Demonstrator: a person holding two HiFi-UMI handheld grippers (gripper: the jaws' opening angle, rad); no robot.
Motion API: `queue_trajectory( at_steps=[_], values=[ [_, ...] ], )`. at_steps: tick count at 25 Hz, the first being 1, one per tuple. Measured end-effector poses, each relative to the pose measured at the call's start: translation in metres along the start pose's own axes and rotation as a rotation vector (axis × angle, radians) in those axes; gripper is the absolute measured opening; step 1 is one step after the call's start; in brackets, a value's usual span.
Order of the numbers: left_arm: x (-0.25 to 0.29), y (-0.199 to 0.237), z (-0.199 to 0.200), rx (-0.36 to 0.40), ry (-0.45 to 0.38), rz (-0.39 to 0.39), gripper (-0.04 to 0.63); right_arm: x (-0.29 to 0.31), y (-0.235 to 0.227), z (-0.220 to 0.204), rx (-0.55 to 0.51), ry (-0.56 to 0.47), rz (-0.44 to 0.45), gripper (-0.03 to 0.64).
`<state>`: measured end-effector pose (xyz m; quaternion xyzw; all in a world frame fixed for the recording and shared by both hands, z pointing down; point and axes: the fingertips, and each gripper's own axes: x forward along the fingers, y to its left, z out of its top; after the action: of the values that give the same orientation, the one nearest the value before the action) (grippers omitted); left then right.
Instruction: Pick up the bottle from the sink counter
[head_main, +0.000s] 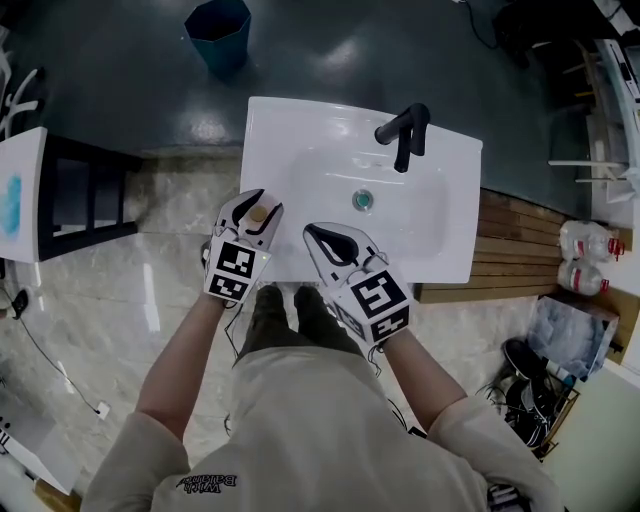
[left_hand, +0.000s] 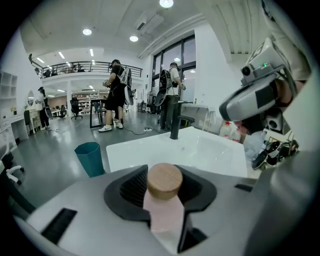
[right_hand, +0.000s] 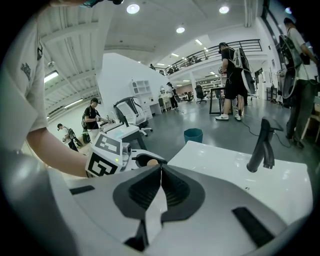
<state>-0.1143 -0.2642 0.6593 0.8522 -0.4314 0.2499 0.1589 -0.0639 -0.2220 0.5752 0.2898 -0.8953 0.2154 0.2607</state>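
Wooden-capped and pale pink, the bottle (left_hand: 163, 212) sits between the jaws of our left gripper (head_main: 257, 207). The jaws are about half closed, and their dark pads press on the bottle's body from both sides just below the round cap (left_hand: 165, 181). In the head view the cap shows left of centre, over the lower left part of the white sink counter (head_main: 430, 240), near its front edge. We cannot tell whether the bottle's base rests on the counter or is clear of it.

Our right gripper (head_main: 311, 230) hovers just to the right of the left one, over the same front edge. Its jaws are pressed together with nothing between them.

At the upper right of the counter stands a black faucet (head_main: 405, 132), with the drain (head_main: 363, 199) below it in the basin. A teal bin (head_main: 217, 30) stands on the grey floor at the top of the frame.
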Motion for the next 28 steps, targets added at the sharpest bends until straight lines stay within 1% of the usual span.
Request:
queue_trajectory(
  at_steps=[1,2,5,9,12,16,18,20,24,28],
  values=[
    [0.000,0.000,0.001,0.010,-0.011,0.004,0.116,0.000,0.000,-0.001,0.004,0.000,0.000,-0.003],
    [-0.001,0.000,0.002,0.025,-0.015,0.009,0.101,-0.001,-0.001,-0.001,0.007,-0.001,-0.001,-0.003],
    [0.001,0.000,0.000,0.046,-0.004,0.008,0.097,-0.003,-0.002,-0.004,0.017,0.001,-0.007,-0.003],
    [0.000,-0.001,-0.001,0.023,0.027,-0.008,0.095,-0.009,-0.009,-0.003,0.026,-0.009,-0.029,-0.003],
    [-0.007,-0.001,0.008,0.020,0.026,-0.011,0.095,-0.018,-0.015,0.004,0.029,-0.042,-0.048,-0.003],
    [-0.025,-0.001,0.039,0.001,-0.003,-0.018,0.095,-0.036,-0.025,0.018,0.027,-0.080,-0.075,-0.003],
    [-0.035,-0.001,0.059,0.005,-0.022,-0.014,0.095,-0.046,-0.029,0.029,0.019,-0.103,-0.092,-0.003],
    [-0.047,0.002,0.080,0.015,-0.034,0.003,0.095,-0.056,-0.032,0.042,0.000,-0.132,-0.112,-0.003],
    [-0.076,0.011,0.123,-0.006,-0.065,0.045,0.095,-0.079,-0.045,0.072,-0.049,-0.184,-0.164,-0.003],
    [-0.106,0.012,0.167,0.043,-0.121,0.072,0.095,-0.108,-0.051,0.104,-0.089,-0.243,-0.201,-0.003]
  ],
)
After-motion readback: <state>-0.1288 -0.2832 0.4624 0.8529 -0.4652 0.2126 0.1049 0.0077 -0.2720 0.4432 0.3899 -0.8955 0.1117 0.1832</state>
